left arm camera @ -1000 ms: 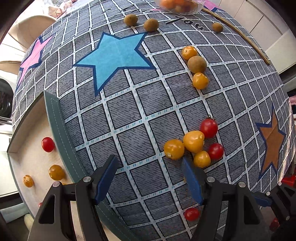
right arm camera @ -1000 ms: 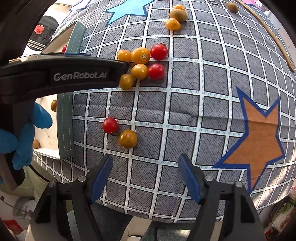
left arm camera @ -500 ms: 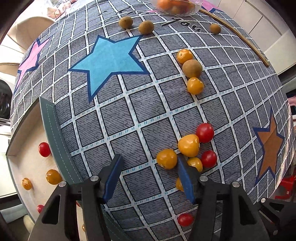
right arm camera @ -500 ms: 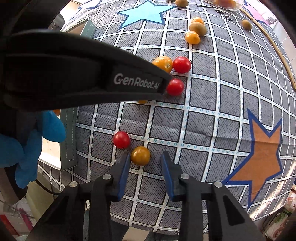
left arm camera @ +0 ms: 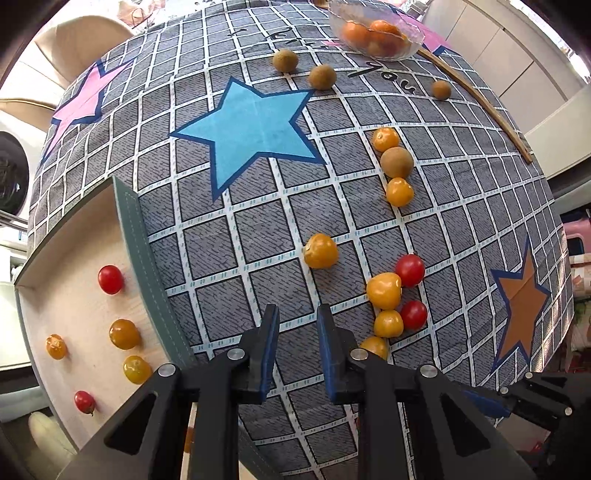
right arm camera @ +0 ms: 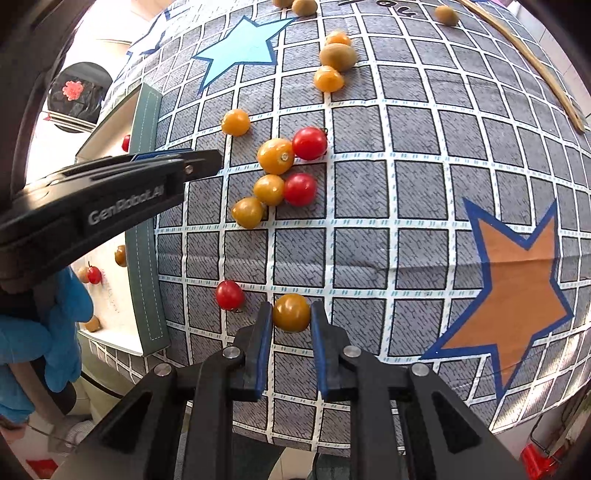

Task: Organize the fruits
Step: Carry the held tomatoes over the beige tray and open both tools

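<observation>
Right tongs (right arm camera: pixel 291 319): clenched on yellow tomato (right arm camera: pixel 291 312), for lifting.
Left tongs (left arm camera: pixel 295 325): narrowed, nothing held, near lone tomato (left arm camera: pixel 320 250).

Checked star-print tablecloth (left arm camera: pixel 258 236) carries scattered tomatoes (left arm camera: pixel 320 251) and a glass bowl (left arm camera: pixel 376 35).

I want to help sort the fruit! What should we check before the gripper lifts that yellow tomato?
1. Yellow tomato sits between the right hand-held gripper fingers: ok.
2. Fingers touching it on both sides: appears so, firmness cannot tell.
3. Red tomato beside it is outside the fingers: ok.
4. Left hand-held gripper holds nothing, fingers narrowly apart: ok.
5. Tray has bare space for more fruit: ok.
6. Yellow tomato already off the tablecloth: cannot tell.
</observation>
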### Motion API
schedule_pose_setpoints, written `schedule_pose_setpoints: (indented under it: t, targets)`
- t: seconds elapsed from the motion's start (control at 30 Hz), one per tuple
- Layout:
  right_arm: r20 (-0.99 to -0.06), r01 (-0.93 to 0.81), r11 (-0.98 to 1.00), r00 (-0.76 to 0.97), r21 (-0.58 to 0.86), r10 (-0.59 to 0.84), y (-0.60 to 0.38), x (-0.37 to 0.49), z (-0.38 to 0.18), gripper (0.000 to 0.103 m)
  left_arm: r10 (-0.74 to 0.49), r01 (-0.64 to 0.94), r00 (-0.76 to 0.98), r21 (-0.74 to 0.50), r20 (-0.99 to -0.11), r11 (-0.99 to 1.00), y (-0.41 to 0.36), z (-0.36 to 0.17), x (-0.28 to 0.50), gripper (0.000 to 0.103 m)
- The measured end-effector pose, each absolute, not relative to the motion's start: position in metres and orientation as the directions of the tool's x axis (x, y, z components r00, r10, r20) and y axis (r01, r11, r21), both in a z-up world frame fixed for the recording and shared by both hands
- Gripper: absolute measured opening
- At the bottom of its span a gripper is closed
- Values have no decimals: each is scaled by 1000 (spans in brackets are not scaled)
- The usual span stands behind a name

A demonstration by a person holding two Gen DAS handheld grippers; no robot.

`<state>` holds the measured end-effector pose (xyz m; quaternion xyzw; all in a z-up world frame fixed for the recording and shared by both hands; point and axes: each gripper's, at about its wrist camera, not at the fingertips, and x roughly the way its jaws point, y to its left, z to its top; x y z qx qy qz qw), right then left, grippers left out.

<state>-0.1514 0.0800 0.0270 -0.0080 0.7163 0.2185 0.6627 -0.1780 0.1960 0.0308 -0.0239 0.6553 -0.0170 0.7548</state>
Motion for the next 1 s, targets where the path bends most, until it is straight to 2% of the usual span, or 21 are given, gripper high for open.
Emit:
schedule_pose_setpoints:
  t: [0.6, 1.0]
  targets:
    - [-954, -259, 918, -110, 300, 280, 62, -134, 43, 22, -108, -133, 198, -136, -974, 982, 255, 69, -223, 23]
    - [-955, -252, 921, -104, 296, 278, 59, -129, 48, 22, -44, -101, 176, -63, -983, 993, 239, 64, -203, 23]
